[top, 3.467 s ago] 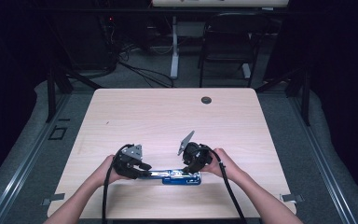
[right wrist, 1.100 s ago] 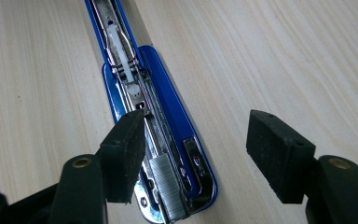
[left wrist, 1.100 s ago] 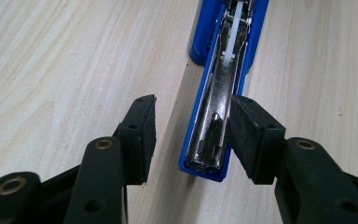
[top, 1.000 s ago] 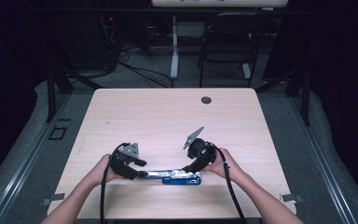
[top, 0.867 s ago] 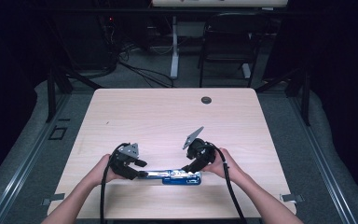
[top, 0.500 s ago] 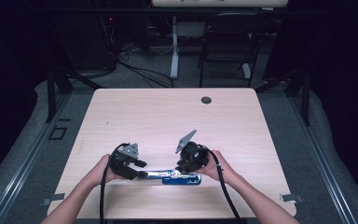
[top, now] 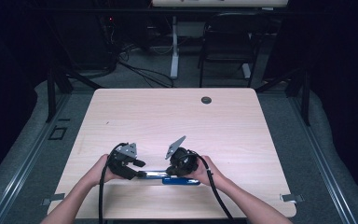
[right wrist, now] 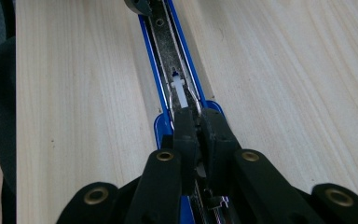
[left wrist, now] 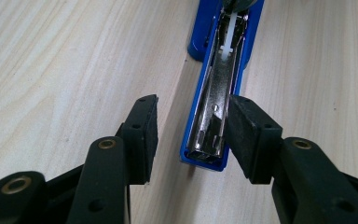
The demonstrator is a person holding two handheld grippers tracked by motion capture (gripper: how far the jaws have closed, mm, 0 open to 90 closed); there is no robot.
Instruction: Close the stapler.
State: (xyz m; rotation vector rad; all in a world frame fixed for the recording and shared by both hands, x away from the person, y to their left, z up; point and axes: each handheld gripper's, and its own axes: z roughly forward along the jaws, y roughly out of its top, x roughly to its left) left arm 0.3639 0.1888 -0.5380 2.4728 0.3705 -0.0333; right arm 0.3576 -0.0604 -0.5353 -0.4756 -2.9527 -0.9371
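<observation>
Both grippers at the opened blue stapler (top: 181, 178): left gripper (left wrist: 191, 140) part-open, straddling the front end, one pad touching. Right gripper (right wrist: 198, 135) just closing, now pinched shut in the metal channel (right wrist: 168, 42) behind the white pusher (right wrist: 179, 91). Reloading seemingly midway; no staples visible, closing left.

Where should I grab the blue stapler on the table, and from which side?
Grip the stapler across its long blue side walls near the free end, coming in along its length. It lies opened flat, so those narrow parallel sides fit between the fingers.

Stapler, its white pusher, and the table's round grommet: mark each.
stapler (left wrist: 208, 140), left gripper view, on its open metal channel.
white pusher (right wrist: 180, 93), right gripper view, on its stem.
round grommet (top: 206, 100), high view, on its centre.
</observation>
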